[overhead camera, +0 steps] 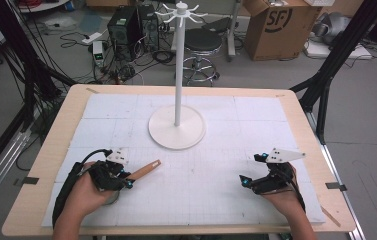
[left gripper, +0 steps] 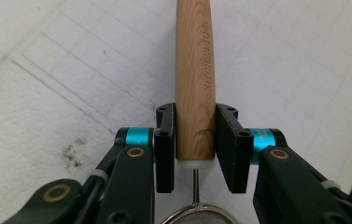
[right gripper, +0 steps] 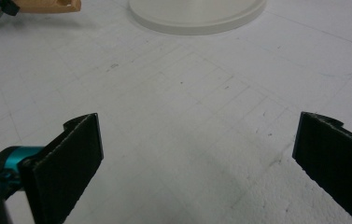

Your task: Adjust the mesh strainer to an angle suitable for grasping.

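A small strainer lies on the white mat, its wooden handle pointing up and right toward the rack's base. My left gripper is shut on that handle near its lower end, both pads pressing its sides. Just behind the jaws I see the wire stem and the mesh bowl's metal rim. My right gripper rests low over the mat at the right, jaws wide open with nothing between them. From the right gripper view the handle's tip is far off at top left.
A white hanging rack stands at the mat's far middle: round base, thin pole, hooks on top. Its base lies ahead of the right gripper. The wooden table edge frames the mat; clutter and a stool stand beyond.
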